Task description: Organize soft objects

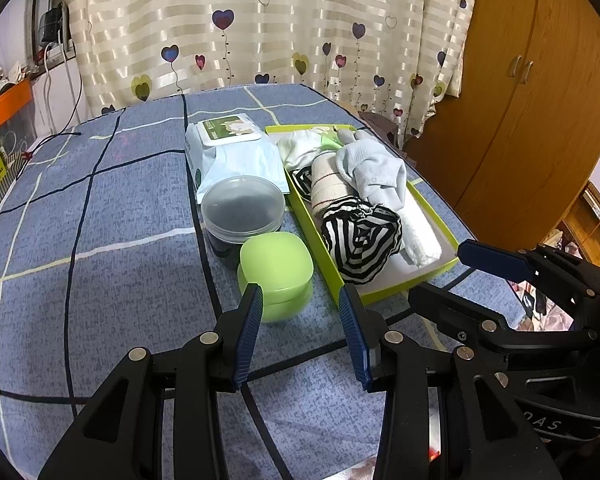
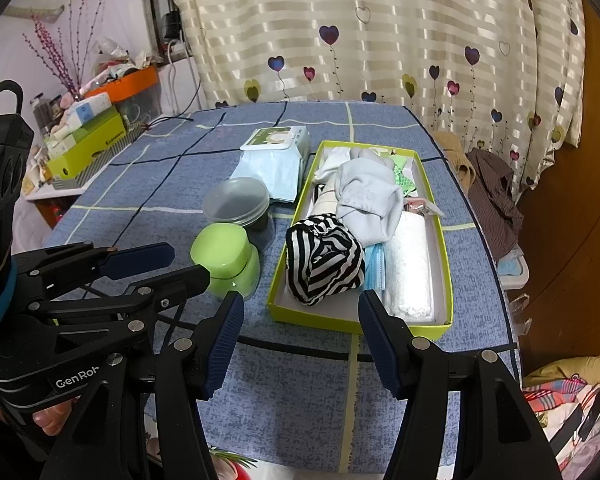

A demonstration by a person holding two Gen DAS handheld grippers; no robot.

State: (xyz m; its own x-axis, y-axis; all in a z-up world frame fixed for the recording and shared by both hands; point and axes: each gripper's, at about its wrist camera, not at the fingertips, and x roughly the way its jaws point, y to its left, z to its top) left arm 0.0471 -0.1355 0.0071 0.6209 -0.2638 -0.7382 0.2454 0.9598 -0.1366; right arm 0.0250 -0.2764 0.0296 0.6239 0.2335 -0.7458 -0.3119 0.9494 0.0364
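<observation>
Both grippers hover above the blue checked tablecloth (image 1: 120,208), left gripper (image 1: 300,300) and right gripper (image 2: 302,304) each with fingers spread and pinching nothing. Just beyond, the green box (image 2: 284,276) holds a striped cloth (image 2: 324,260), pale blue sock (image 2: 370,200) and white towel (image 2: 410,264); beside it stand a green jar (image 1: 276,268), clear tub (image 1: 242,208) and wipes pack (image 1: 232,148).

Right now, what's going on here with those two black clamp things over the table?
A person holds a gripper in each hand above a blue checked table. The left gripper and right gripper are both open and hold nothing. In front of them a green box is packed with soft things: a striped cloth, a pale blue sock, a white towel. Nothing is being touched.
</observation>
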